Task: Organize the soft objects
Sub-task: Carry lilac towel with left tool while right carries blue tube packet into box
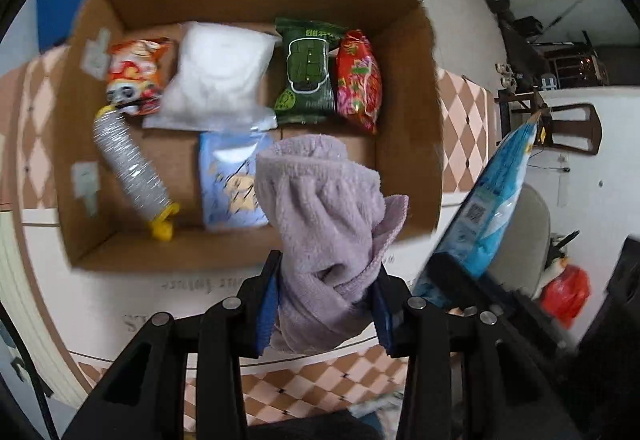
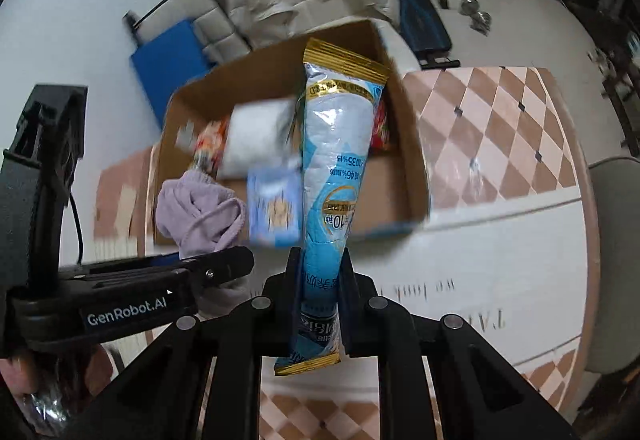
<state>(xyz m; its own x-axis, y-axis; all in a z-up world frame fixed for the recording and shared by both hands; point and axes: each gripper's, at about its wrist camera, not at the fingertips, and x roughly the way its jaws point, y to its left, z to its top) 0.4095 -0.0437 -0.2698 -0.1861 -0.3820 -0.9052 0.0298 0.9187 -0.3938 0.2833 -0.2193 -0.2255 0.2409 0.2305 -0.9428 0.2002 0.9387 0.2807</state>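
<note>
Overhead, both grippers clamped, left gripper (image 1: pixel 326 304) on lilac towel (image 1: pixel 324 208), right gripper (image 2: pixel 318 280) on blue pouch (image 2: pixel 334 160), above crowded cardboard box (image 1: pixel 416 144)

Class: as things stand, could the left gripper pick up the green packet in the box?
Probably not yet: the left gripper is shut on the purple towel. The green packet itself lies uncovered in the open cardboard box.

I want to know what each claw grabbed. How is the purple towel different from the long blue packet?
The purple towel is fluffy cloth, bunched and floppy; the long blue packet is shiny plastic with printing and gold ends. The towel is a wide lump; the packet is long and slim. The left gripper holds the towel; the right gripper holds the packet. Both are held above the cardboard box.
</note>
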